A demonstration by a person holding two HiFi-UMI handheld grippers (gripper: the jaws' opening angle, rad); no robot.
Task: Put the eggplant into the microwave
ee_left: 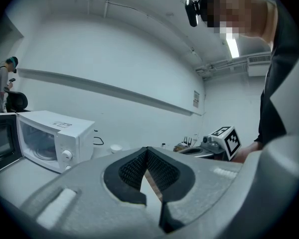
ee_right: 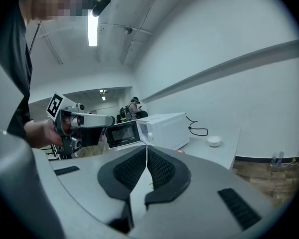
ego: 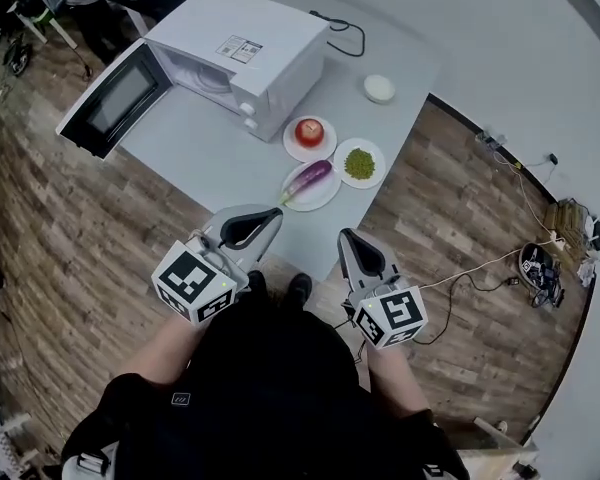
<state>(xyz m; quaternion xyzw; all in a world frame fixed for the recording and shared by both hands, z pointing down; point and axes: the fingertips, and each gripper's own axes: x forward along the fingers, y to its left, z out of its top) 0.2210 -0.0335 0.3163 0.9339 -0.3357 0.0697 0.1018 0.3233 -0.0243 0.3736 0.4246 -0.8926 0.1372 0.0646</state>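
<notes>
A purple eggplant (ego: 309, 177) lies on a white plate (ego: 321, 196) near the table's front edge. The white microwave (ego: 235, 53) stands at the table's back left with its door (ego: 112, 100) swung wide open; it also shows in the left gripper view (ee_left: 52, 138) and the right gripper view (ee_right: 164, 128). My left gripper (ego: 270, 214) is held close to the body, just short of the table's edge, jaws shut with nothing between them. My right gripper (ego: 347, 236) hovers beside it, also shut and empty. Both sit nearer than the eggplant.
A red apple (ego: 310, 131) sits on a plate behind the eggplant. A plate of green food (ego: 359, 163) lies to its right. A small white bowl (ego: 379, 88) stands at the back right. A black cable (ego: 342, 34) trails behind the microwave. Wood floor surrounds the table (ego: 200, 148).
</notes>
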